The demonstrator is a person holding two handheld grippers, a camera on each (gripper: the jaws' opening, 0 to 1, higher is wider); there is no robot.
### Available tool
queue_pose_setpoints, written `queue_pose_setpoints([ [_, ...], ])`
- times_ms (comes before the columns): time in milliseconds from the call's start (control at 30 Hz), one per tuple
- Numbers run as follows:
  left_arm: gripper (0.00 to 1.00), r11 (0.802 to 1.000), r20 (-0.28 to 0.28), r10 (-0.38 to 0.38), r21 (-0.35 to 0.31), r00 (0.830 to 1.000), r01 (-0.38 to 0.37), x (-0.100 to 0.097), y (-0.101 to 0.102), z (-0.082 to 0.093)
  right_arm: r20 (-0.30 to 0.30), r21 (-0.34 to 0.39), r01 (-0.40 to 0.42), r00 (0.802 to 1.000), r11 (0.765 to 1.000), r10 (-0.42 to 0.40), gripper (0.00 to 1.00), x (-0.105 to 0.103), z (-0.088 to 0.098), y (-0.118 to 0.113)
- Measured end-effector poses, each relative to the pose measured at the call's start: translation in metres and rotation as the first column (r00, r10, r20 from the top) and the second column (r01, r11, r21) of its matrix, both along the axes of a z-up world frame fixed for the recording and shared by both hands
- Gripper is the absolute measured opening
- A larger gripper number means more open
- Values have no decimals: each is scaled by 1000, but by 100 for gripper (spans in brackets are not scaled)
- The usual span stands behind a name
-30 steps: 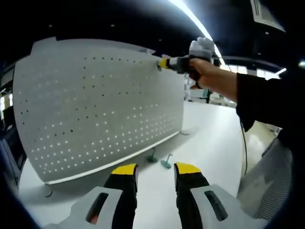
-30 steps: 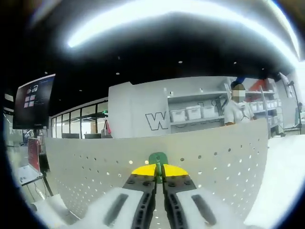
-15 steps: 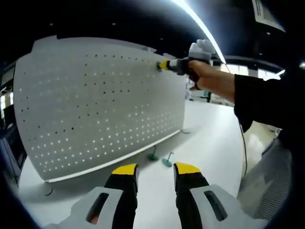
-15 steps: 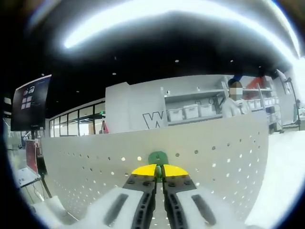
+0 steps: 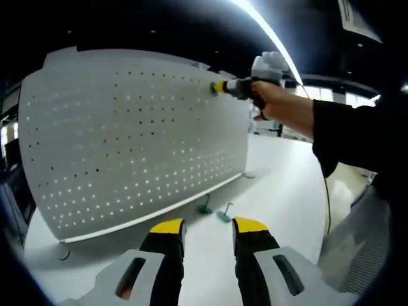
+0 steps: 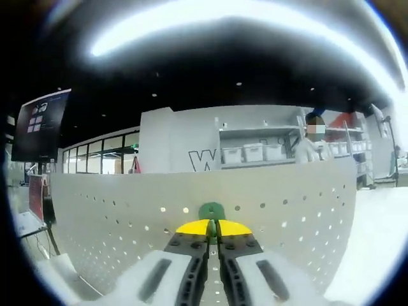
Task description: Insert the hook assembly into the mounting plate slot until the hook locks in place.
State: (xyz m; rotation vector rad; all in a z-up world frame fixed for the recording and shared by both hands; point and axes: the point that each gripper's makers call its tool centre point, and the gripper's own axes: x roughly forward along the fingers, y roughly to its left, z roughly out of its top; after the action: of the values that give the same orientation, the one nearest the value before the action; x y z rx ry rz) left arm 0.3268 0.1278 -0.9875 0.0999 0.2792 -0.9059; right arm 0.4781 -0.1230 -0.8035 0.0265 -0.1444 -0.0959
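A: While the right gripper [image 6: 212,227] has its jaws pinched tight on the green hook [image 6: 211,211], where's the hook relative to the board?

B: Up against the white pegboard [image 5: 134,140], top row near its upper corner. In the left gripper view the right gripper [image 5: 220,85] is pressed to the panel there, held by a person's hand [image 5: 274,105]. Green tab pokes out above the yellow tips in the right gripper view, level with a line of holes. Can't tell if it's actually seated in a hole.

A: Why hold it nose-on like that?

B: My read: pushing straight into the board face is how the hook gets into its slot. A tight grip keeps it from twisting.

A: Left gripper [image 5: 208,228]?

B: Jaws apart, nothing between them, low over the white table [image 5: 280,185], back from the board. Probably parked there so its camera keeps the board in sight.

A: Anything else?

B: Two spare green hooks [image 5: 214,213] on the table near the board's bottom edge. Board stands upright.

A: Stage?

B: Mid-insertion, lock not confirmed.
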Motion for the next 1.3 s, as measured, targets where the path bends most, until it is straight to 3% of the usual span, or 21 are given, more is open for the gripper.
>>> queue_pose_setpoints([
  [167, 30, 1000, -2, -1, 0, 1000, 1, 0, 0, -1, 4, -45, 18, 1000, 999, -18, 1, 1, 0, 0],
  [700, 29, 1000, -5, -2, -3, 1000, 2, 1, 0, -1, 78, 45, -27, 997, 999, 23, 0, -2, 0, -1],
  [1300, 29, 1000, -7, -2, 0, 1000, 2, 1, 0, -2, 133, 60, -25, 991, 998, 17, 0, 0, 0, -1],
])
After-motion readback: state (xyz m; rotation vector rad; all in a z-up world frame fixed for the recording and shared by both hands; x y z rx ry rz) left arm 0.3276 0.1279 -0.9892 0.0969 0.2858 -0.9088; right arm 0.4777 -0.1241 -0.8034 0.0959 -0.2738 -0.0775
